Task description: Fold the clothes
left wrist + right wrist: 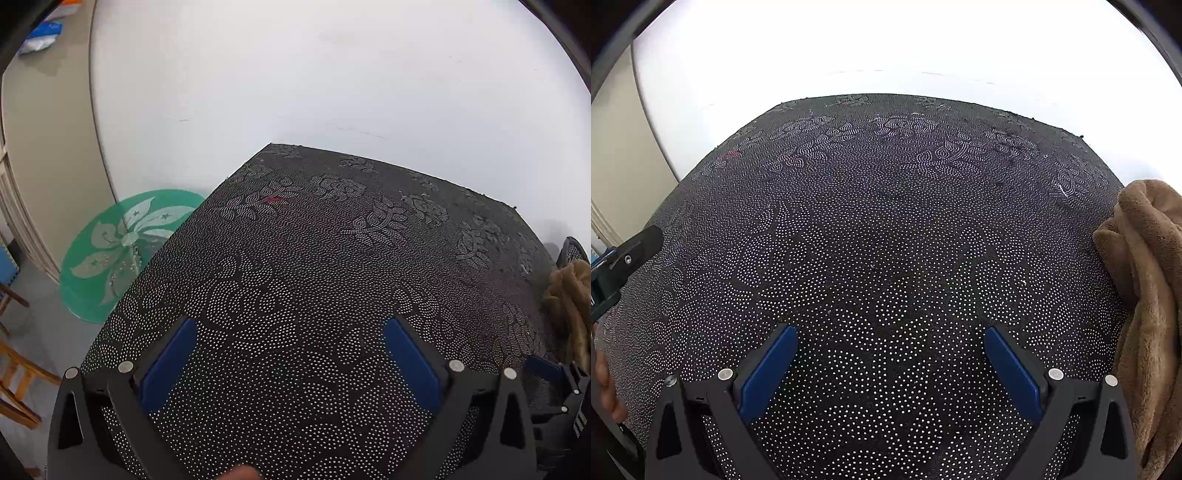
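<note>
Brown fleece cloth (1145, 295) lies bunched in soft folds at the right side of a black mat (879, 229) covered in swirls of small white dots. In the right wrist view the cloth hangs over the mat's right edge and runs from mid-height down to the bottom of the frame; in the left wrist view only a small lump of it (570, 295) shows at the far right edge.

The mat is spread flat on a white table (849, 48). Its far edge is a straight, slightly frayed line, with its far corners clear in both views. Beyond that edge the white tabletop is bare, broad room on the far side, and the mat's middle is bare too.

Right gripper (890, 354) hovers over the near part of the mat with its blue-padded fingers spread wide apart, nothing between them; the cloth is just beside its right finger. Left gripper (291, 347) is likewise spread wide over the mat with nothing held. Its black finger (631, 254) pokes in at the left edge of the right wrist view.

Off the table's left edge, a green round disc with a white flower pattern (122, 247) sits partly under the mat's corner, with wooden chair legs (18, 380) on the floor nearby.
</note>
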`<state>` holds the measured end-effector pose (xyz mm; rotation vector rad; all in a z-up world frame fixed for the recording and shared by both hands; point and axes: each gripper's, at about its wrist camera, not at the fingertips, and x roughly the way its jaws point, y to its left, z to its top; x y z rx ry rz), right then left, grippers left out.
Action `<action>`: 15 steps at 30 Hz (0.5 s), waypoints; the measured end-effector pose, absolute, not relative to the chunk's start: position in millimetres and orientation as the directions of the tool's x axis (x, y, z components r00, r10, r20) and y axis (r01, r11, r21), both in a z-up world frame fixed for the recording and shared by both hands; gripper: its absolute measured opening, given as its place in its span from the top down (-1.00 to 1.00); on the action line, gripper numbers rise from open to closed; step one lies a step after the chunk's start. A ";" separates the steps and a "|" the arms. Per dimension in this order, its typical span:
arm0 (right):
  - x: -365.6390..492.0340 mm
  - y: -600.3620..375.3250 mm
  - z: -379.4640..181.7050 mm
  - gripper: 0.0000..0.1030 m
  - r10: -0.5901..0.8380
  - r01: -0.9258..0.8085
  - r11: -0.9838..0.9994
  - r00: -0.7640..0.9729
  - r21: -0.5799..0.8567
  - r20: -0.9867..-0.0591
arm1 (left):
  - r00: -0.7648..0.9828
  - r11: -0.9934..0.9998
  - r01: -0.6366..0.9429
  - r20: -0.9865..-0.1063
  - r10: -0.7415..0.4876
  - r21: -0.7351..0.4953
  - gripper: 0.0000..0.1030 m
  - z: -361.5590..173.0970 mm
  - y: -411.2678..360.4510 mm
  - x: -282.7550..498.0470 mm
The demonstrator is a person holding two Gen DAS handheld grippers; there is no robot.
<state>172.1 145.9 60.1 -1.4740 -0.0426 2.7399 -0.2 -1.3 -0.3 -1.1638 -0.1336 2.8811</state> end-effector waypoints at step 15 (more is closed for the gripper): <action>172.5 147.0 60.4 -1.00 0.022 -0.014 -1.000 -0.559 -0.017 -0.829 | -0.706 -0.976 0.025 -0.695 0.136 -0.216 -0.99 -9.7 -56.5 -7.8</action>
